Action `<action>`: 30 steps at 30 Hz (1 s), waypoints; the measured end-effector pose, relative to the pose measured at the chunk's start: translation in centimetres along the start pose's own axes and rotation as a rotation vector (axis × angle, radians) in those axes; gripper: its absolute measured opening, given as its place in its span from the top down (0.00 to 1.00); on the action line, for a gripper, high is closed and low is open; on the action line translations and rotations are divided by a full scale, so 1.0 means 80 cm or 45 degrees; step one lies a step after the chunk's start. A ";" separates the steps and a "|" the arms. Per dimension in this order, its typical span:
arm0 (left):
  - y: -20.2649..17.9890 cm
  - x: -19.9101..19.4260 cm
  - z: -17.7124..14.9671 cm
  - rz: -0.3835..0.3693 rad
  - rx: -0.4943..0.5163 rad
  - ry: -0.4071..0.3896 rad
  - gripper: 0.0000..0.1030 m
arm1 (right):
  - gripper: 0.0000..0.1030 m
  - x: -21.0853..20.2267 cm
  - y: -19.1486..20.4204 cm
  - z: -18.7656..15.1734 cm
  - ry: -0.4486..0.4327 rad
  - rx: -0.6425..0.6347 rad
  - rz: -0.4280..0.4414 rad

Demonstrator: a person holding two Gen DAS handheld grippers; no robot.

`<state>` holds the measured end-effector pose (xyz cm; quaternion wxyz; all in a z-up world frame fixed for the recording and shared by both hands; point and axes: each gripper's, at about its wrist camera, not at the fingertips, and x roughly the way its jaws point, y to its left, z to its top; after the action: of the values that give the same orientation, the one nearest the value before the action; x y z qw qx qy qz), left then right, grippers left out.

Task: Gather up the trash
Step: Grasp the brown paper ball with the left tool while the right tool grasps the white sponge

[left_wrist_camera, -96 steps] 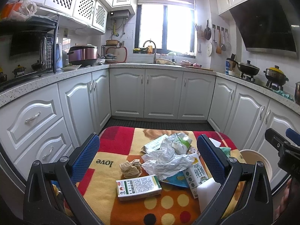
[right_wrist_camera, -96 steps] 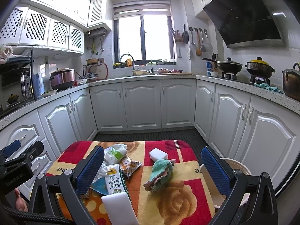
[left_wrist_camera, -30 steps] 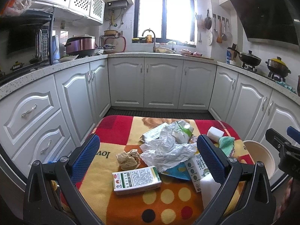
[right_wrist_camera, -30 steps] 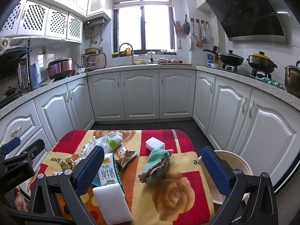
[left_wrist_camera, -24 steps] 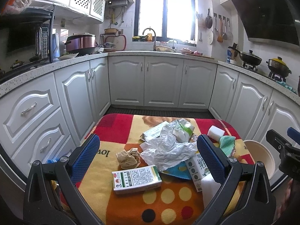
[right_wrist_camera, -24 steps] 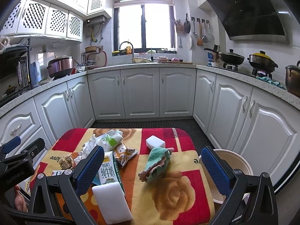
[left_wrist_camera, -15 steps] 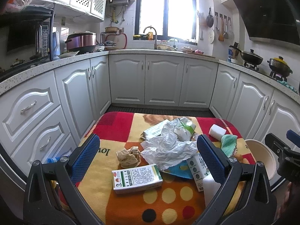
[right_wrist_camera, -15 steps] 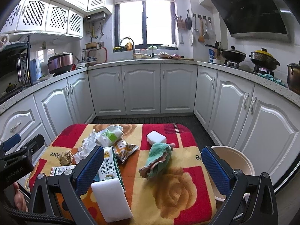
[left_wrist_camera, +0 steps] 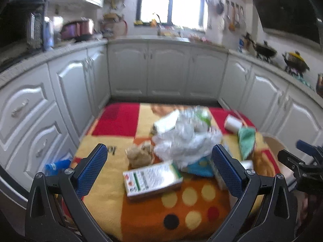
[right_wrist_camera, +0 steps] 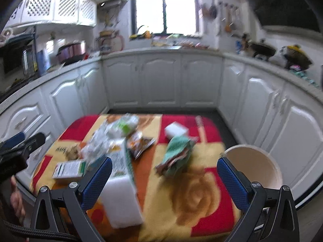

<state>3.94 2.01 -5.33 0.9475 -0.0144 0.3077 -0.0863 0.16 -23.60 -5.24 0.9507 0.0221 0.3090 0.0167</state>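
Patterned tablecloth [right_wrist_camera: 197, 197] covering the tabletop, red blocks showing at its far corners. Green cloth [right_wrist_camera: 177, 153] lying bunched right of the tabletop's centre. White sponge [right_wrist_camera: 175, 130] sitting just behind it, toward the far edge, apparently touching it. Second, larger white sponge [right_wrist_camera: 121, 199] lying near the near edge.

White cabinets [right_wrist_camera: 159, 80] wrapping round three sides. Window [right_wrist_camera: 165, 8] glaring above the far counter. Rice cooker [left_wrist_camera: 77, 28] and microwave [left_wrist_camera: 18, 24] standing on the left counter. Black wok [left_wrist_camera: 265, 50] and yellow-lidded pot [left_wrist_camera: 295, 59] sitting under the hood [left_wrist_camera: 286, 6]. Utensils [left_wrist_camera: 232, 18] hanging on the wall. Both views blurring.
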 end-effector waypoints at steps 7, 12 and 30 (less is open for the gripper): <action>0.024 0.047 -0.037 -0.088 0.064 0.233 0.00 | 0.00 0.050 0.027 -0.048 0.238 -0.120 0.175; 0.028 0.076 -0.037 -0.074 0.135 0.267 0.00 | 0.00 0.085 0.037 -0.068 0.341 -0.108 0.222; 0.066 0.216 0.011 -0.067 0.120 0.485 0.77 | 0.47 0.110 0.023 -0.065 0.414 0.039 0.490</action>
<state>19.03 4.19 -15.07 0.8692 0.0386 0.4765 -0.1267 4.17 -21.18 -14.49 0.8673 0.0920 0.4483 0.1960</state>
